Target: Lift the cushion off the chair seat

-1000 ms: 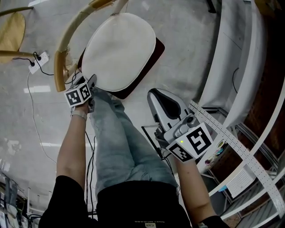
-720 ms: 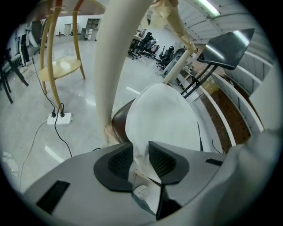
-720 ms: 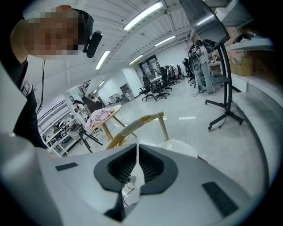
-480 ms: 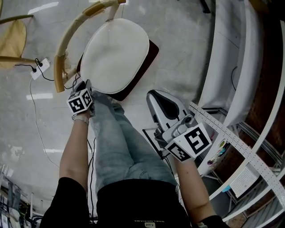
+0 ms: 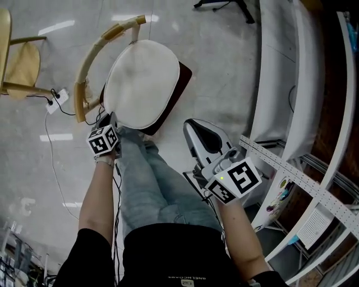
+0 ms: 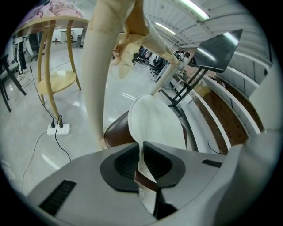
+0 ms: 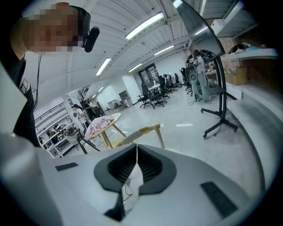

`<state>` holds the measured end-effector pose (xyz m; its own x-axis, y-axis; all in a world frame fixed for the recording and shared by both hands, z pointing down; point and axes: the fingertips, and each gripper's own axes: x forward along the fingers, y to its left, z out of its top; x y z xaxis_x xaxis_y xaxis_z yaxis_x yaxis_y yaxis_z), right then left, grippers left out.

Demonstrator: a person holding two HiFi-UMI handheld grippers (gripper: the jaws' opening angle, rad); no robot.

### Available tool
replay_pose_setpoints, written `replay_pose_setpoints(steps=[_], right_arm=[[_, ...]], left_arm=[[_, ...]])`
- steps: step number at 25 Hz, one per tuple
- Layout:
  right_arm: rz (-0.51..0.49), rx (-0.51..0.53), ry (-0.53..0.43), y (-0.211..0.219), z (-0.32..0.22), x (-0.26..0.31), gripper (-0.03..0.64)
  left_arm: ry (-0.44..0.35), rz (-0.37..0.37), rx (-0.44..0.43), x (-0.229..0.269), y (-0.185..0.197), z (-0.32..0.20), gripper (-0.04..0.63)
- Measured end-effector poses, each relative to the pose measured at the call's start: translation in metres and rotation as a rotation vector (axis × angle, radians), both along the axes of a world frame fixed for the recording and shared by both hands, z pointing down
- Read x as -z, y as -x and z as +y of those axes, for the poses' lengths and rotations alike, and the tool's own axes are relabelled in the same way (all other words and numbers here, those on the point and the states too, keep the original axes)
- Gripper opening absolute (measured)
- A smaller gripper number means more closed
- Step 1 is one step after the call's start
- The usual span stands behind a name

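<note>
A white oval cushion (image 5: pixel 143 84) lies on the dark brown seat (image 5: pixel 182 78) of a chair with a curved wooden backrest (image 5: pixel 90 73). My left gripper (image 5: pixel 111 120) is at the cushion's near-left edge. In the left gripper view its jaws (image 6: pixel 141 153) have just been closing and now pinch the thin cushion (image 6: pixel 157 123) edge, which rises off the brown seat (image 6: pixel 116 132). My right gripper (image 5: pixel 192 126) hangs off to the right of the chair, apart from the cushion. In the right gripper view it (image 7: pixel 137 149) is shut with nothing between its pads.
The person's legs in jeans (image 5: pixel 151 179) stand against the chair's front. A second wooden chair (image 5: pixel 19 61) and a power strip (image 5: pixel 58 100) with cable lie to the left. White curved shelving (image 5: pixel 291 84) runs along the right. A black stand's base (image 5: pixel 224 5) is beyond.
The left gripper's jaws have closed on the cushion's near-left edge and the hand has come up. The right gripper has risen a little too, still away from the chair.
</note>
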<state>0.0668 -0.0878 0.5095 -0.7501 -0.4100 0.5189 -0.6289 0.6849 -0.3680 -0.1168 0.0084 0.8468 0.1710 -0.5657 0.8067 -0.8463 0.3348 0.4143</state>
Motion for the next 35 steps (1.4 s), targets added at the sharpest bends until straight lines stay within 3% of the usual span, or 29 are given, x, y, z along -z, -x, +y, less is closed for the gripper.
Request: replay_pose_setpoints(steps=[8,18,29,35], right_arm=[[-0.007,-0.029,-0.048,-0.007,0.003,0.025,0.011],[-0.022,-0.091,-0.115,-0.015,-0.008,0.061,0.011],[-0.048,-0.22,-0.156,-0.027,-0.023,0.091,0.011],[-0.067,-0.255,-0.169,-0.025,-0.03,0.101,0.011]], left_arm=[[-0.086,-0.004,-0.042,0.053,-0.012,-0.014,0.04],[-0.233,-0.035,-0.169,0.135,-0.027,-0.057,0.037],[-0.359,-0.047,-0.371,0.228,-0.042,-0.095,0.035],[-0.422,-0.103,-0.492,0.276,-0.044,-0.114,0.032]])
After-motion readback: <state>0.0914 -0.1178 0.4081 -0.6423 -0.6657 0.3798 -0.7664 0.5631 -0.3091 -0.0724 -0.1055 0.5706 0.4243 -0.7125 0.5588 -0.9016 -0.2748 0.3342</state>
